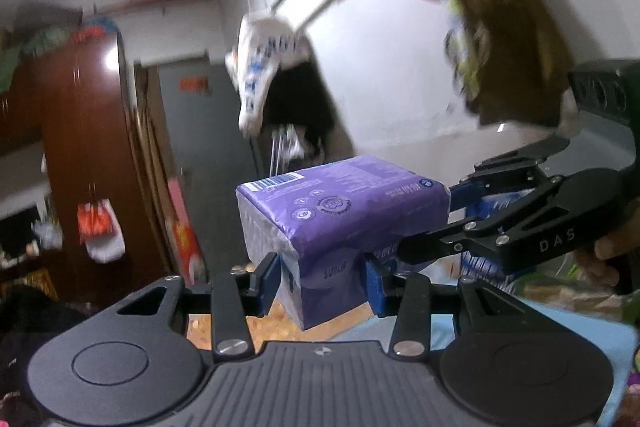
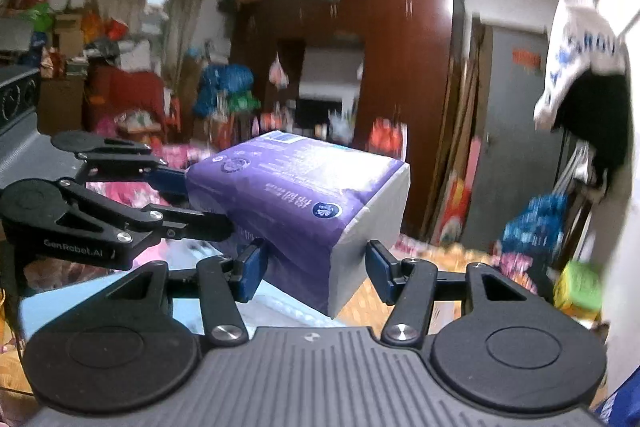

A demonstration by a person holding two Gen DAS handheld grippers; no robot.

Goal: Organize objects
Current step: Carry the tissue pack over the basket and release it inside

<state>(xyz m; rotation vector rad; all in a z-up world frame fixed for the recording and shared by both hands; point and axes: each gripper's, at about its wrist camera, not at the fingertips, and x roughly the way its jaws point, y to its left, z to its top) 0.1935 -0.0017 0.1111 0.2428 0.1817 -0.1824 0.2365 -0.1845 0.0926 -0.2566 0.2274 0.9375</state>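
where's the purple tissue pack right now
The purple tissue pack is up in the air at the centre of both wrist views, clamped between the left hand-held gripper and the right hand-held gripper, in front of the brown wardrobe.

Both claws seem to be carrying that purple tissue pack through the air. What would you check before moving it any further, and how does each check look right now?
1. Left gripper clamped on the tissue pack: ok, blue pads press in on its near end.
2. Right gripper clamped on the same pack: ok, pads squeeze its near corner.
3. Pack clear of any surface: ok, floor shows beneath it in both views.
4. Pack level: not ok, it hangs tilted, one corner low.
5. Clothes hanging ahead out of the way: cannot tell, the views are blurred.
6. Drop-off spot in sight: cannot tell, no obvious place shows.
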